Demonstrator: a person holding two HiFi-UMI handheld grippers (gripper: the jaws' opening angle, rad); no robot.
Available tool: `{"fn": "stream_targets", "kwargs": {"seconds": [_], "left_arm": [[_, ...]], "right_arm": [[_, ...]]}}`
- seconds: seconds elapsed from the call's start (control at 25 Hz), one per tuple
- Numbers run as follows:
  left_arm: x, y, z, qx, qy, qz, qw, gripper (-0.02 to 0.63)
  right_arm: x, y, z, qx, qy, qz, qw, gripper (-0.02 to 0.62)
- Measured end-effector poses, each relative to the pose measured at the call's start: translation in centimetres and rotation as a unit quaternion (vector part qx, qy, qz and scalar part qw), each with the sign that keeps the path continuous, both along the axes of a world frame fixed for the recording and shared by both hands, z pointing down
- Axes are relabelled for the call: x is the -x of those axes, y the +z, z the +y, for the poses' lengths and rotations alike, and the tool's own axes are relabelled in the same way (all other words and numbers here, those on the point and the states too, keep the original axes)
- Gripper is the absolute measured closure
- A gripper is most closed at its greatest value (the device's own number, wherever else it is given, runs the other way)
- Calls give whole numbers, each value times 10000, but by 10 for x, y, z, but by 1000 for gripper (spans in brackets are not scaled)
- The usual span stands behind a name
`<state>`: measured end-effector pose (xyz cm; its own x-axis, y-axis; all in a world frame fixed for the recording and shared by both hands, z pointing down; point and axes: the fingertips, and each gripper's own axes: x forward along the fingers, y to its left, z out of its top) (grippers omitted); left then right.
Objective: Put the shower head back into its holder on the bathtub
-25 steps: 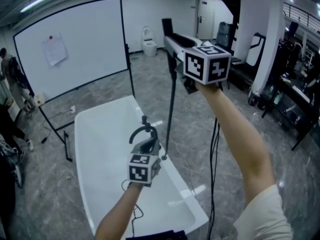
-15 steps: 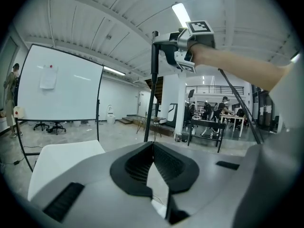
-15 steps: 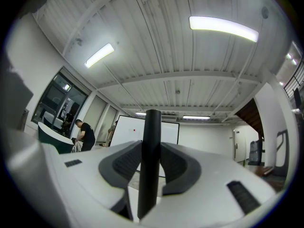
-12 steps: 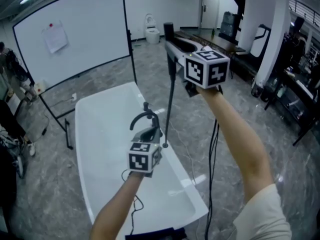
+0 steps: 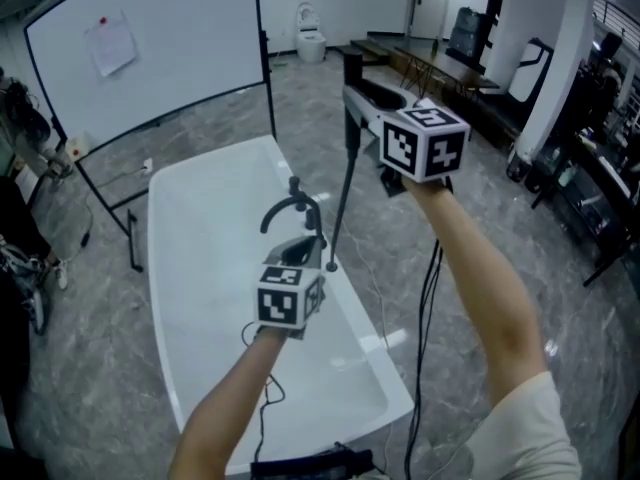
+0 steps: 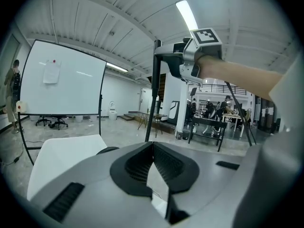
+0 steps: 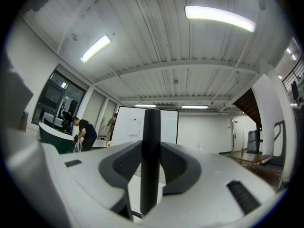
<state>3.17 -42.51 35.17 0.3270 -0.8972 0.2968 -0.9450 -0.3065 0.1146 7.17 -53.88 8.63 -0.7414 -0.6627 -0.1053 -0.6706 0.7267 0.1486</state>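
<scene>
The shower head (image 7: 151,127) is pinched upright between the jaws of the right gripper (image 5: 352,96), well above the bathtub (image 5: 200,268), so it is not yet seated. The left gripper (image 5: 303,248), pressed together and empty, is held below it beside the faucet (image 5: 290,208). Lowering into the holder is judged left.

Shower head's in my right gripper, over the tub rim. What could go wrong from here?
1. The right gripper grips the long shower head near its top, so its lower end may swing into the faucet.
2. The shut left gripper sits beside the faucet and may block the way down.
</scene>
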Motion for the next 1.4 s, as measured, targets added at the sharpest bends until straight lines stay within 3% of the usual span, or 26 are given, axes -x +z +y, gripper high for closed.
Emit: {"fn": "stream_targets", "kwargs": {"seconds": [0.28, 0.88, 1.2, 1.4], "left_arm": [[-2, 14, -10, 109, -66, 76, 9999, 591], [-2, 44, -12, 465, -94, -150, 9988, 591], [-11, 57, -26, 541, 182, 94, 9983, 591], [-10, 71, -29, 625, 218, 15, 9978, 591]], "right_arm": [[2, 42, -6, 256, -30, 100, 9996, 465], [0, 117, -14, 577, -65, 86, 9983, 465], [14, 162, -17, 344, -226, 629, 9972, 465], [13, 198, -23, 408, -197, 760, 9961, 465]]}}
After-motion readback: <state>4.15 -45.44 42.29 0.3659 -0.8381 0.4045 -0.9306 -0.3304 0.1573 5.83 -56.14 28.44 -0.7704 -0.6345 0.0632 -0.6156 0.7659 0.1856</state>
